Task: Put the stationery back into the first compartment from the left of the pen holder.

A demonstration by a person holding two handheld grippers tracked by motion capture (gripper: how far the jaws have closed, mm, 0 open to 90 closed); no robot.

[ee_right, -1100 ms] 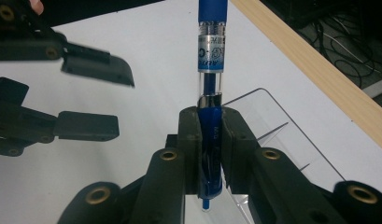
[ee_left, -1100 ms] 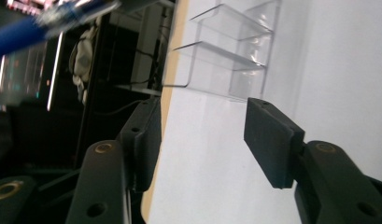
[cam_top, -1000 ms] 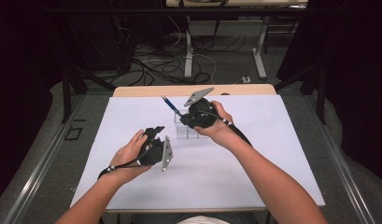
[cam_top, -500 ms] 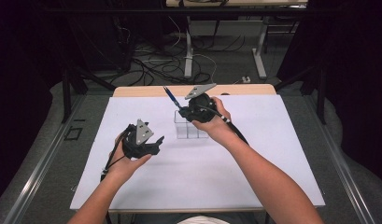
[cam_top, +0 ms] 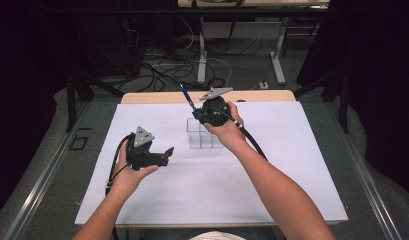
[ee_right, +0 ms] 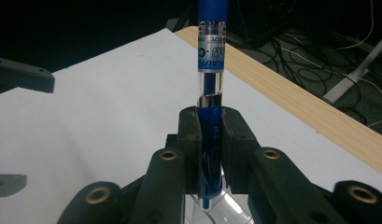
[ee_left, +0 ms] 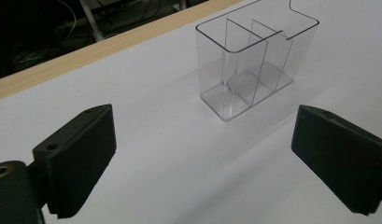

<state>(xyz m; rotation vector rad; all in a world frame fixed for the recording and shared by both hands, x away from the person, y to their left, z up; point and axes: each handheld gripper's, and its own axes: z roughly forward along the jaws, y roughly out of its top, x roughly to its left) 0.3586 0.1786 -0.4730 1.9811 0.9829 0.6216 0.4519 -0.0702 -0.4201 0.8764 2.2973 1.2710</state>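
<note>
We work on a table [cam_top: 142, 97] covered by a white sheet [cam_top: 292, 150], with the wooden edge showing along the far side. Near the far middle of the sheet stands a clear organizer [cam_top: 204, 138], a small transparent box split by upright dividers into compartments; in the left gripper view it [ee_left: 254, 70] stands upright and no compartment holds anything. The left gripper [cam_top: 162, 154] is held above the sheet to the left of the organizer and apart from it, its jaws spread wide with nothing between them. The right gripper [cam_top: 196, 112] is held over the far side of the organizer, its jaws closed on a blue pen [cam_top: 186, 97]. In the right gripper view the pen [ee_right: 212, 56] runs along the jaws and points away from the hand, and its lower end sits just above a clear curved rim at the bottom of that view; we cannot tell whether it has entered a compartment. We judge the step in hand to be placing the pen into the organizer, with the pen carried to the box but not yet released. The next move calls for bringing the pen upright over one compartment, lowering it between the dividers without striking their edges, then parting the jaws. The box looks light, so the left gripper may need to steady it.
</note>
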